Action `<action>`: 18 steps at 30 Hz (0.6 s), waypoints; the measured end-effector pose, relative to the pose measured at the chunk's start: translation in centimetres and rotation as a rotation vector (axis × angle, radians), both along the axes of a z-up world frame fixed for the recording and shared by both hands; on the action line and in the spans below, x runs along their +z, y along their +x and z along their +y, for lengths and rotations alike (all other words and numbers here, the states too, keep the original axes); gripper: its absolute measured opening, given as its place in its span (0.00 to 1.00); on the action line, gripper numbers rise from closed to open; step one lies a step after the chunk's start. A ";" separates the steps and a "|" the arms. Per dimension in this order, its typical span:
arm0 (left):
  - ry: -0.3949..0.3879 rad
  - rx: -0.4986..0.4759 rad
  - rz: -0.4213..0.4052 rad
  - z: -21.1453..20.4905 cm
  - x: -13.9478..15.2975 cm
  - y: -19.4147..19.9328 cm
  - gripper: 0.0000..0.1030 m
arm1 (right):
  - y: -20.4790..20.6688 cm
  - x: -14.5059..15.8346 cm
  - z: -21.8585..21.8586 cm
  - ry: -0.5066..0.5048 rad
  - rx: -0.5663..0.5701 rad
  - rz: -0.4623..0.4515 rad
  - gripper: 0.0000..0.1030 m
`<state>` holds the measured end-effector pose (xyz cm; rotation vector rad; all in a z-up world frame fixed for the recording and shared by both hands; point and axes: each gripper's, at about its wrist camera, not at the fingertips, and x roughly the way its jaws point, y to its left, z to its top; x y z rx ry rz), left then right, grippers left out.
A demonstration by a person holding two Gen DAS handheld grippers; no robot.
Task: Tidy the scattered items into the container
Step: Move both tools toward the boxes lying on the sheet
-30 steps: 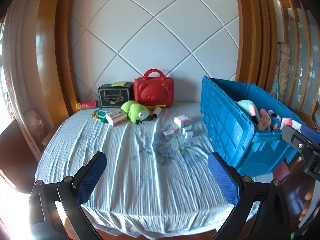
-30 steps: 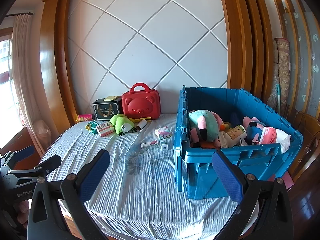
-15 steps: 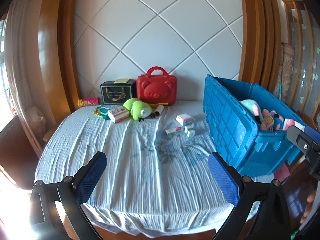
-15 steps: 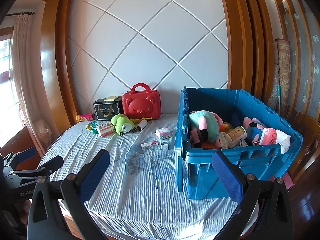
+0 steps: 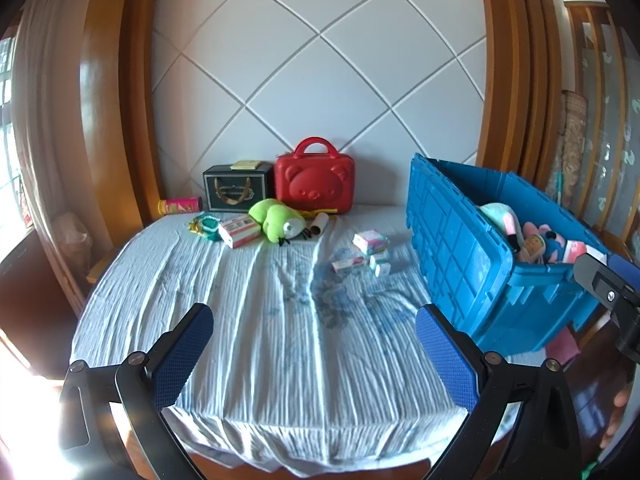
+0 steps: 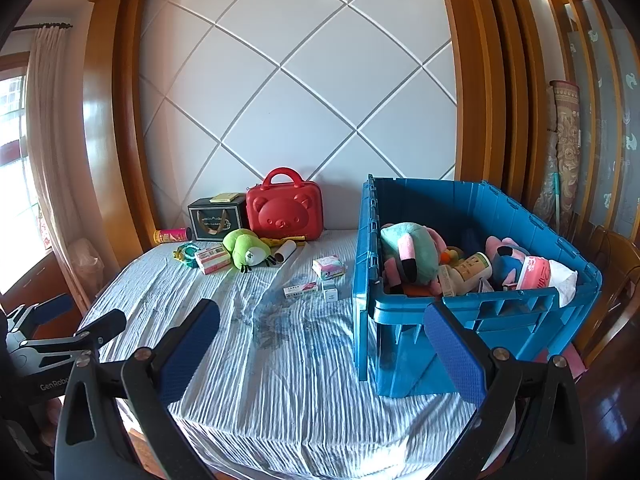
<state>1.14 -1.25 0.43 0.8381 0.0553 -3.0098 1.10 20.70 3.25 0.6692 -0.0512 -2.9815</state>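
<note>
At the far left a pale curtain (image 6: 44, 128) hangs by a bright window, and a curved wooden frame (image 6: 100, 128) borders the white wall panel (image 6: 296, 92) crossed by diagonal seams. I hold my left gripper (image 5: 316, 356) above the near edge of the table, its blue pads wide apart with nothing between them. The table is covered by a wrinkled pale-blue striped cloth (image 5: 256, 320) with a darker floral patch in the middle. Along the back, from the left, lie a pink tube (image 5: 180, 205), a dark gift box (image 5: 236, 192), a teal toy (image 5: 205, 225), a pink-and-white carton (image 5: 240, 232), a green plush frog (image 5: 278, 226) and a red bear case (image 5: 316, 184) standing upright against the wall. A few small boxes (image 6: 320, 280) sit scattered near the middle, just beside the blue bin (image 6: 496, 320). My right gripper (image 6: 324, 352) hangs in front of that bin, fingers spread wide and gripping nothing. The bin stands on the table's right side, open-topped and filled with plush toys (image 6: 412, 252) and bottles. Right of it, more wooden framing and a rolled patterned rug (image 6: 564, 152) lean by the wall.
</note>
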 end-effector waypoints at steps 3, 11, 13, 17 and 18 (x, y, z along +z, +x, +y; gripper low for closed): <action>0.002 0.000 -0.001 -0.3 0.0 0.2 0.99 | 0.4 0.1 0.0 0.002 -0.002 0.007 1.00; 0.000 -0.005 0.000 -1.3 0.0 0.9 0.99 | 1.8 -0.2 -1.0 0.007 -0.003 0.018 1.00; 0.001 -0.004 -0.001 -1.6 -0.1 1.0 0.99 | 2.1 -0.2 -1.3 0.007 -0.003 0.017 1.00; 0.005 -0.001 -0.003 -2.5 -0.3 1.3 0.99 | 2.4 -0.3 -2.1 0.008 -0.004 0.017 1.00; 0.005 -0.001 -0.004 -2.7 -0.3 1.3 0.99 | 2.5 -0.4 -2.4 0.008 -0.004 0.016 1.00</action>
